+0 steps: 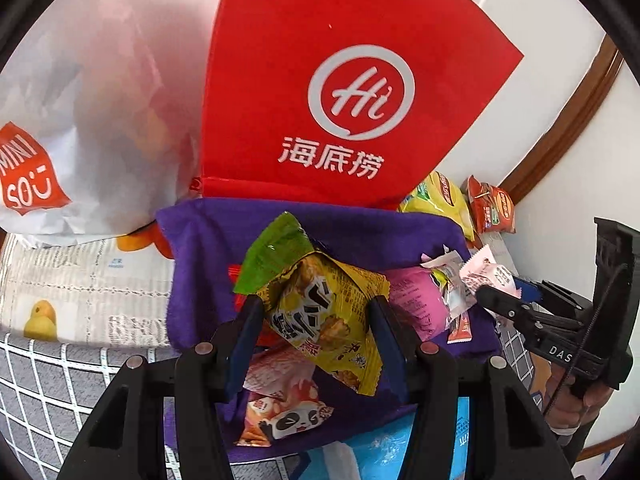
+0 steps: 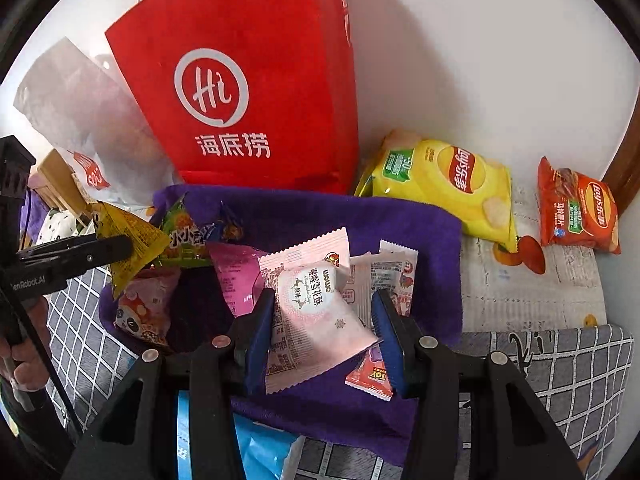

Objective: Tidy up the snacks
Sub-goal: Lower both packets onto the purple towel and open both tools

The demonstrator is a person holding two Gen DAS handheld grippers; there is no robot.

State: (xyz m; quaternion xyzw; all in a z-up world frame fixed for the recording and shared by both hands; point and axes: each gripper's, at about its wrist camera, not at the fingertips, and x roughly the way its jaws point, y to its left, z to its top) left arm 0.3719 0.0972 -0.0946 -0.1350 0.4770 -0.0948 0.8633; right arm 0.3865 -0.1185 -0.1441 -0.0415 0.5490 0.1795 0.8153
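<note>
A purple fabric bin [image 1: 360, 228] [image 2: 320, 212] holds several snack packets. My left gripper [image 1: 316, 316] is shut on a yellow snack packet [image 1: 324, 316] and holds it over the bin; it also shows in the right wrist view [image 2: 128, 240]. My right gripper [image 2: 324, 316] is shut on a pale pink snack packet [image 2: 312, 320] over the bin, also seen in the left wrist view [image 1: 486, 274]. A panda-print packet [image 1: 280, 416] [image 2: 140, 312], a green packet [image 1: 276, 252] and a magenta packet [image 1: 416, 304] [image 2: 236, 276] lie in the bin.
A red Haidilao bag [image 1: 348, 92] [image 2: 248, 92] stands behind the bin, a white Miniso bag [image 1: 80, 120] to its left. A yellow Lay's bag [image 2: 452, 184] and a red Lay's bag [image 2: 576, 208] lie right, by the wall. Checked grey cloth [image 2: 560, 364] covers the surface.
</note>
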